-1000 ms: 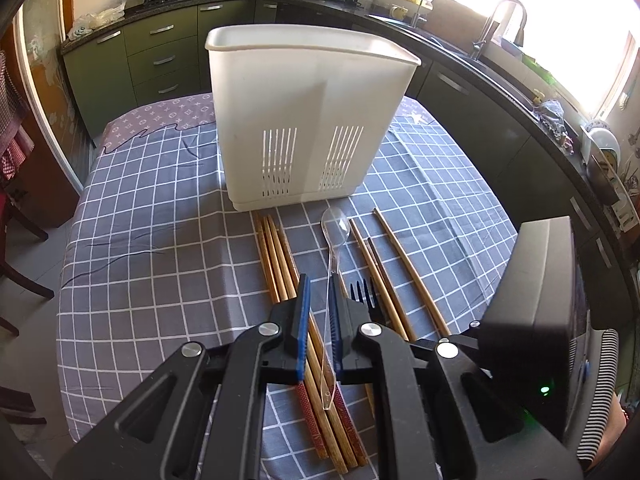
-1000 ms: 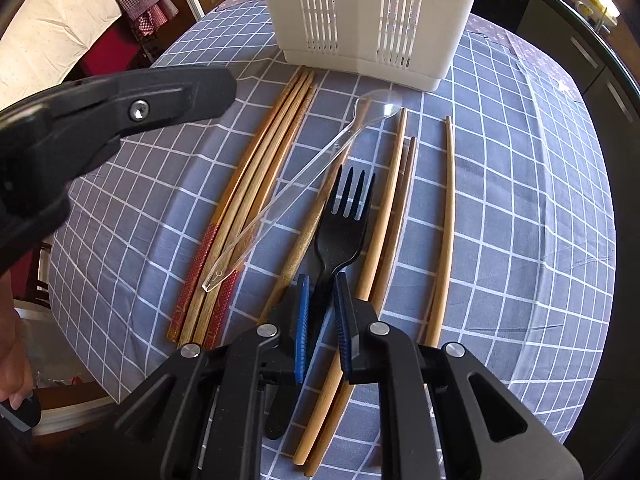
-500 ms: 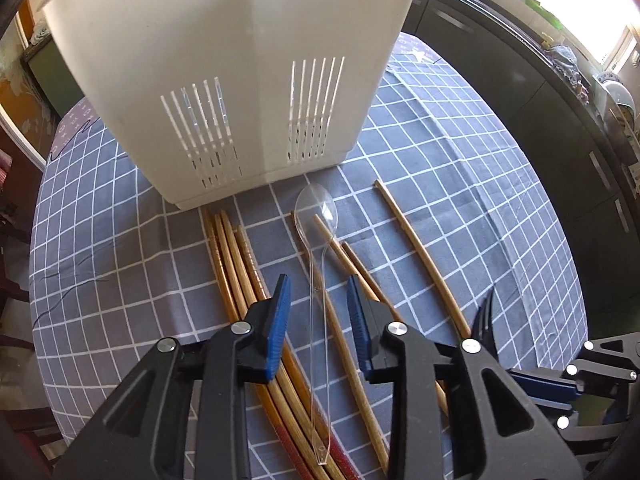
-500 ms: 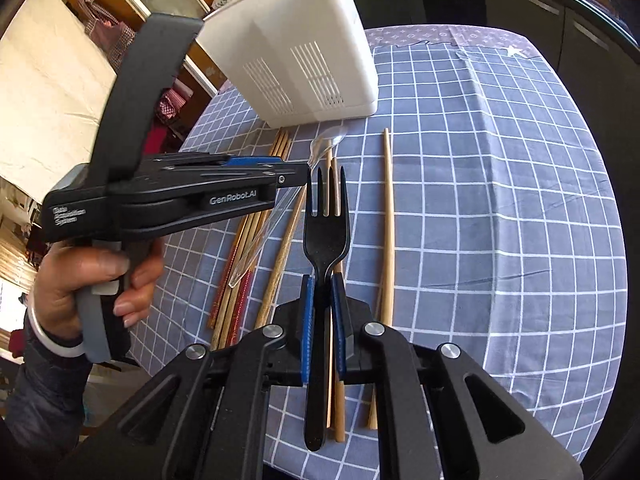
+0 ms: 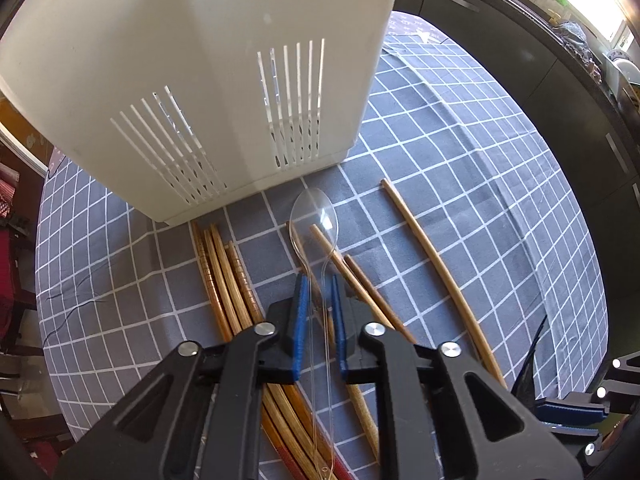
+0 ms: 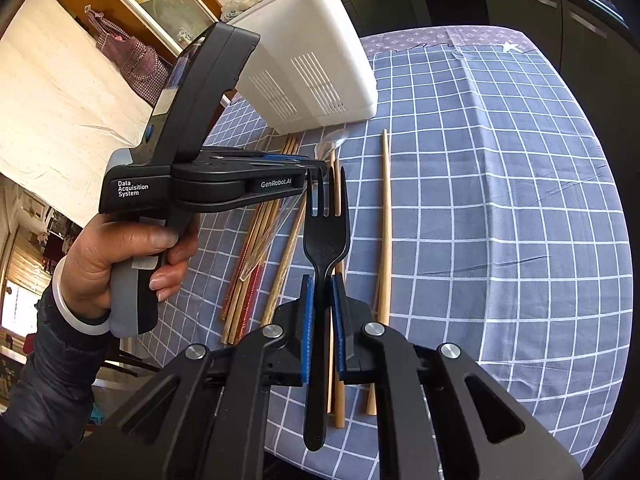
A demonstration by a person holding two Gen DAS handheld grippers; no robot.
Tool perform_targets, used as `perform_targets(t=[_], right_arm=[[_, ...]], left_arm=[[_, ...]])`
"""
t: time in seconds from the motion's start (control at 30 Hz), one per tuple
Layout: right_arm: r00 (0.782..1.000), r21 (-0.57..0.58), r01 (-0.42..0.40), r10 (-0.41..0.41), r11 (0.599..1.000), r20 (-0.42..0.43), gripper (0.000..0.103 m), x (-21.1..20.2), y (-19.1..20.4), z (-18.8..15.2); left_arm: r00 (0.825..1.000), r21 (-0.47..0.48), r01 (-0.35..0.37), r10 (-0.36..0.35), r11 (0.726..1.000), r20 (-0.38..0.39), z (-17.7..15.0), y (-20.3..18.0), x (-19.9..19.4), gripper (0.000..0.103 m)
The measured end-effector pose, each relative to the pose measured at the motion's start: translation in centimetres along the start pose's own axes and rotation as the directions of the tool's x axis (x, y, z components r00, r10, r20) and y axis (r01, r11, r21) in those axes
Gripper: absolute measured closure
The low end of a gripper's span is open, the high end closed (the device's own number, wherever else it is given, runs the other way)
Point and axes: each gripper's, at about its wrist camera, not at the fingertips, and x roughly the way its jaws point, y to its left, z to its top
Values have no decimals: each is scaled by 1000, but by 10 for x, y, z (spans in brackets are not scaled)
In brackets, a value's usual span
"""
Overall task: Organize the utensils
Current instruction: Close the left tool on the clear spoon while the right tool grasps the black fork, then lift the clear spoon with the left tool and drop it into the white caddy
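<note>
And there it went: my left gripper [image 5: 318, 316] snapped back together to pinch the clear spoon [image 5: 314, 224] lying across the chopsticks [image 5: 224, 280] just near the white caddy [image 5: 200, 80], while my right gripper [image 6: 320, 320] had the black fork [image 6: 326, 240] clamped and lifted off the bench [image 6: 480, 200], both ready for the caddy.

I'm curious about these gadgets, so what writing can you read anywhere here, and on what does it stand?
"Data Acquisition System": white print on the black body of the hand-held left claw device.
"GenRobot.AI": white print on that device's black side arm.
The white slotted plastic utensil holder, black plastic fork and grey checked tablecloth show no readable text.
</note>
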Motion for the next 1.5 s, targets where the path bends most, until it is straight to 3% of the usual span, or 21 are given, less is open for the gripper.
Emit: perform_targets(t=[0.2, 0.43, 0.57, 0.67, 0.77, 0.93, 1.03, 1.2, 1.3, 1.5], right_arm=[[1000, 2, -9, 9, 1000, 15, 93, -7, -2, 0], [999, 0, -8, 8, 1000, 44, 93, -18, -3, -6], [998, 8, -17, 17, 1000, 60, 93, -24, -3, -12], [997, 13, -29, 28, 999, 68, 93, -27, -4, -16], [996, 20, -40, 38, 999, 77, 93, -27, -6, -17], [994, 29, -68, 66, 997, 86, 93, -29, -7, -19], [992, 35, -85, 82, 996, 93, 93, -29, -10, -19], [987, 46, -108, 102, 993, 122, 93, -36, -15, -19], [984, 49, -118, 110, 992, 142, 93, -42, -19, -19], [977, 46, -122, 112, 991, 184, 93, -55, -20, -16]], left_arm=[[1000, -10, 18, -18, 1000, 23, -2, 7, -8, 94], [992, -22, 69, -66, 997, 108, -21, 22, -54, 94], [975, -30, 121, -114, 992, 188, -34, 30, -92, 94], [954, -27, 158, -146, 987, 262, -41, 34, -128, 94], [913, -16, 196, -177, 980, 369, -41, 33, -171, 94], [802, -15, 201, -156, 979, 577, -17, 37, -234, 94], [739, -46, 194, -115, 980, 664, 9, 46, -247, 94], [648, -127, 180, -20, 975, 761, 51, 61, -237, 95], [610, -177, 141, 55, 974, 791, 68, 70, -221, 94], [551, -230, 51, 165, 972, 818, 76, 71, -184, 95]])
